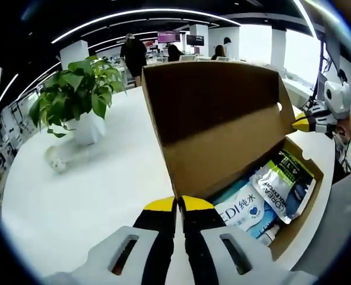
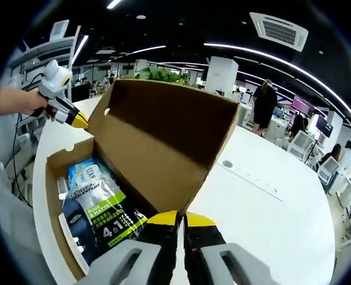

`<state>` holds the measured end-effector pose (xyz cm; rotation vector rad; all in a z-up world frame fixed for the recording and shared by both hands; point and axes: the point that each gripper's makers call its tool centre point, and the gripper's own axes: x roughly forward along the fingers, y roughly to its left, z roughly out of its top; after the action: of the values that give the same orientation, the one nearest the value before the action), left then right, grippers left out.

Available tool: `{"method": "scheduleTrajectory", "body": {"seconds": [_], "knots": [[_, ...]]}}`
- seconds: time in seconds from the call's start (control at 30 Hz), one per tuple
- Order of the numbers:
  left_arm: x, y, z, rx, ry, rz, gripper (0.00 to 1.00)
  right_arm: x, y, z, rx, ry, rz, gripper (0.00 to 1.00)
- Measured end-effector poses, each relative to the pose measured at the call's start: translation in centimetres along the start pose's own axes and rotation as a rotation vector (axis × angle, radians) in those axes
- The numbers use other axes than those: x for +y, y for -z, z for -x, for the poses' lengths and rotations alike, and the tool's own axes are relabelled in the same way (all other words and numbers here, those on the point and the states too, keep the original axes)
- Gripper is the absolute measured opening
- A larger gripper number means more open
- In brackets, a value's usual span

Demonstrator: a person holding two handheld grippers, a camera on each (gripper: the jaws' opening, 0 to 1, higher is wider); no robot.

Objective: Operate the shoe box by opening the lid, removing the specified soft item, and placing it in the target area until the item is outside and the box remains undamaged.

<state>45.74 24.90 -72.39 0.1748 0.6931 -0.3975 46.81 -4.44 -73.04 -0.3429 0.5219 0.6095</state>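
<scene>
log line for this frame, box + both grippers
shoe box: lid up | left gripper: shut on lid edge | right gripper: shut on lid edge | soft packs: inside box

Shoe box (image 1: pixel 294 222) sits on table (image 1: pixel 92 202), lid (image 1: pixel 214 119) raised upright along one long side. Inside the box: pouch (image 1: pixel 282 184) lying partly over wipes pack (image 1: pixel 246 211), both flat on the bottom. Left gripper (image 1: pixel 179 205) at the lid's near edge, jaws together on it; right gripper (image 1: pixel 301 124) at the lid's opposite end. Potted plant (image 1: pixel 80 98) on the table left of the box, well apart. People (image 1: pixel 133 53) stand behind the table.
</scene>
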Motion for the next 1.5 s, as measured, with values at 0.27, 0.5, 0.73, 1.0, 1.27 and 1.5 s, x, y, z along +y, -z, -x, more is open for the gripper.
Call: {"method": "scheduleTrajectory", "body": {"seconds": [0.27, 0.5, 0.73, 1.0, 1.27, 1.5], "knots": [[0.2, -0.4, -0.4, 0.018, 0.011, 0.006, 0.01, -0.4, -0.2, -0.4, 0.000, -0.003, 0.000, 0.00], [0.4, -0.6, -0.6, 0.035, 0.026, 0.045, 0.00, -0.6, -0.2, -0.8, 0.003, -0.006, 0.003, 0.00], [0.4, -0.5, -0.6, 0.067, 0.040, 0.043, 0.00, -0.8, -0.3, -1.1, 0.006, -0.008, -0.004, 0.00], [0.8, -0.7, -1.2, 0.056, 0.031, 0.045, 0.01, -1.0, -0.4, -1.4, 0.006, -0.007, -0.031, 0.00], [1.0, -0.9, -1.7, 0.052, 0.026, 0.047, 0.01, -1.3, -0.4, -1.7, 0.013, -0.009, -0.032, 0.00], [1.4, -1.0, -2.5, 0.055, 0.017, 0.049, 0.01, -1.5, -0.3, -2.4, 0.021, -0.010, -0.060, 0.00]]}}
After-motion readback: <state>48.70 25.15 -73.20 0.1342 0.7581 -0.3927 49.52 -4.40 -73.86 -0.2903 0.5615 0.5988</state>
